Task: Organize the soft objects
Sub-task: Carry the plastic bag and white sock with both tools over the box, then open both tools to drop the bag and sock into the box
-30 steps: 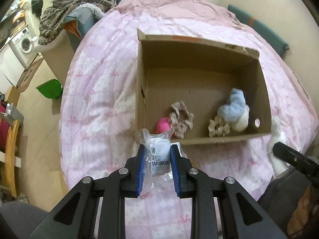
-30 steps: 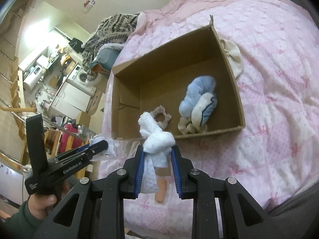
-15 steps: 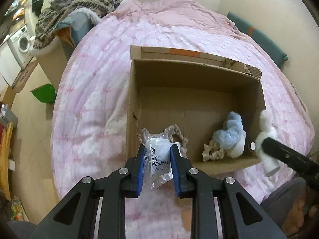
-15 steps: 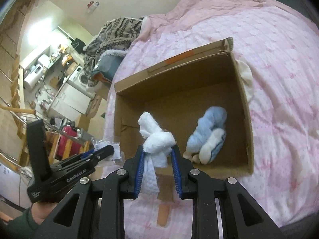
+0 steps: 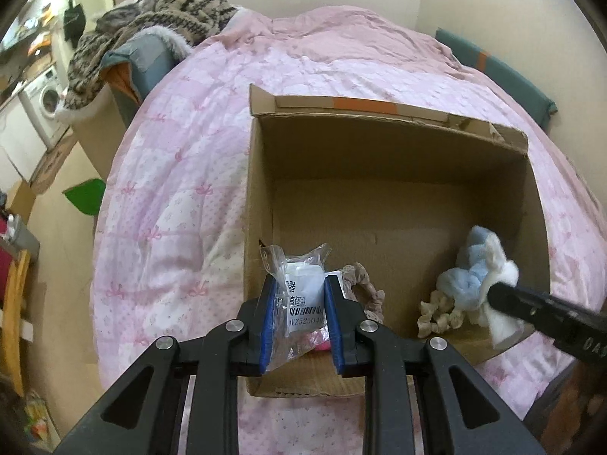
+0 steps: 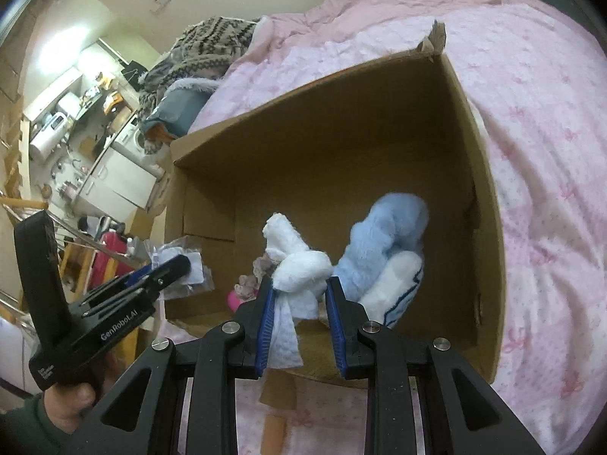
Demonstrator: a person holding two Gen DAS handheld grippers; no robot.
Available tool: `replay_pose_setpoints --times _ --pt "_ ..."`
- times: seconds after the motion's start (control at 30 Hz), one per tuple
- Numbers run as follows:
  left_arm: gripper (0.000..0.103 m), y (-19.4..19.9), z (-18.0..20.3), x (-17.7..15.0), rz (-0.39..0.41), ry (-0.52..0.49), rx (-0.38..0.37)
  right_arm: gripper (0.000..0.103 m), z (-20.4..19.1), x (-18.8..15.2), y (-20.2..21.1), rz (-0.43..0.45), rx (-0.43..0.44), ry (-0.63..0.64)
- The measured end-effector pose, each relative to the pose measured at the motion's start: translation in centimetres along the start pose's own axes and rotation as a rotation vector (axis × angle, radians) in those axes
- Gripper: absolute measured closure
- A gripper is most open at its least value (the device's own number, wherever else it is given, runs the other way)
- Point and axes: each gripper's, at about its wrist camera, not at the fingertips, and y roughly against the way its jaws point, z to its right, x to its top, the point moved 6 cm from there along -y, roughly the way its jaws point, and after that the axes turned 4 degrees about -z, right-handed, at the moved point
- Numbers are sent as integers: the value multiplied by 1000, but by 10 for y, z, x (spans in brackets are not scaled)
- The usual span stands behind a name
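Note:
An open cardboard box [image 5: 379,144] lies on a pink bed. My left gripper [image 5: 299,303] is shut on a clear plastic packet [image 5: 299,288] with a barcode label, held over the box's near left corner. My right gripper [image 6: 299,303] is shut on a knotted white cloth [image 6: 299,269], held over the box's near edge; it also shows in the left wrist view [image 5: 500,292]. Inside the box lie a blue and white plush [image 6: 387,242], a beige scrunchie [image 5: 364,288], a cream scrunchie [image 5: 440,314] and a pink thing [image 6: 233,299], mostly hidden.
The pink quilt [image 5: 182,174] surrounds the box [image 6: 341,144]. A patterned knit blanket [image 5: 151,15] lies on a grey-blue bin at the far left. A green bin [image 5: 85,197] stands on the floor. A washing machine [image 5: 47,98] is beyond. A teal cushion [image 5: 500,72] lines the right wall.
Both grippers have moved forward over the box's near edge with their loads still held. The box looks closer and larger in both views.

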Motion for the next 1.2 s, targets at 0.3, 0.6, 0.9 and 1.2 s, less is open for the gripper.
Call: replay_pose_setpoints --times 0.3,0.6,0.9,1.2 --pt "81 -4 0 -8 0 8 8 75 3 -5 -7 -27 -18 -13" --pt "81 -6 4 -11 -5 9 -8 75 -2 -11 -9 -41 -48 21" --pt "81 -3 8 -12 5 -10 -15 75 -9 -9 -12 -45 -42 42" --pt "81 6 9 -11 24 -13 -11 75 -15 -7 -9 -25 -33 67"
